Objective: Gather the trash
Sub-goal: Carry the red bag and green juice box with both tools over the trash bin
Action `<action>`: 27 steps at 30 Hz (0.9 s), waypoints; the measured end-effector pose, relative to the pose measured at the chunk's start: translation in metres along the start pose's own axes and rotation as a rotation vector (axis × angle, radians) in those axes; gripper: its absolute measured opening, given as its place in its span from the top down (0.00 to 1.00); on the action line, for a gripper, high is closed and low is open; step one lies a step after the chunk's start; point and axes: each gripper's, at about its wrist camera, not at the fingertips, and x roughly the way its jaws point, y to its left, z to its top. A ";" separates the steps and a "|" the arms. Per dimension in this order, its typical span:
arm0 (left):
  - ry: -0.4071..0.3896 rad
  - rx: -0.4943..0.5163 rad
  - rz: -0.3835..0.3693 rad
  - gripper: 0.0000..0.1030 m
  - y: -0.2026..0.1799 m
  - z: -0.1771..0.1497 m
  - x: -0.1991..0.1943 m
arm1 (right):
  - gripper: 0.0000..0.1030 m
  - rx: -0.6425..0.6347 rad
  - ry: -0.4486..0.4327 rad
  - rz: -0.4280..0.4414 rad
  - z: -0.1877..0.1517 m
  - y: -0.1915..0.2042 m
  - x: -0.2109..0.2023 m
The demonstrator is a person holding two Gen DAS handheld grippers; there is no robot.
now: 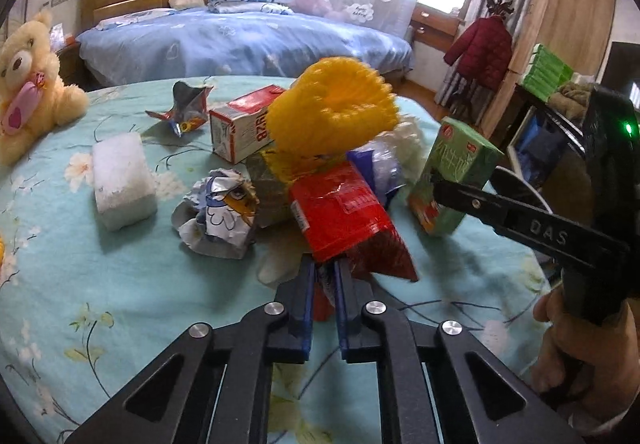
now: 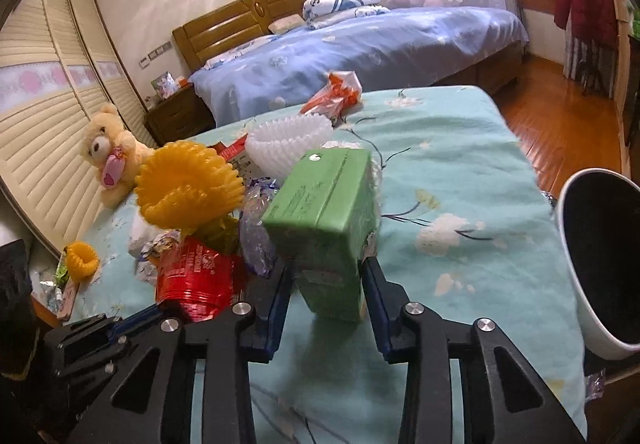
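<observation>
Trash pile on the floral bedspread (image 2: 460,148), mostly uncollected.
- Left gripper (image 1: 323,276): pinched tight on the red snack wrapper (image 1: 344,212).
- Right gripper (image 2: 326,284): clamped on the green carton (image 2: 324,212), just right of that wrapper.
- Bin (image 2: 600,260): right of the carton; contents unseen.
- Remaining: yellow foam net (image 1: 332,108), crumpled wrappers.

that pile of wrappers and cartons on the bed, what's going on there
A person is collecting trash from the teal floral bedspread with a handheld gripper in each hand. The left gripper is shut on a crinkled red foil wrapper at the edge of the pile. The right gripper is clamped on an upright green drink carton. A white bin with a dark inside waits to the right. A yellow foam fruit net and other litter remain.
</observation>
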 end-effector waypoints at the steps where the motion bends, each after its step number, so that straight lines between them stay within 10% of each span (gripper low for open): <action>1: -0.004 0.002 -0.005 0.94 -0.001 -0.001 -0.002 | 0.66 0.007 -0.005 0.000 -0.003 -0.003 -0.006; 27: -0.004 0.181 -0.123 0.94 -0.085 0.008 -0.003 | 0.67 0.188 -0.164 -0.083 -0.041 -0.093 -0.118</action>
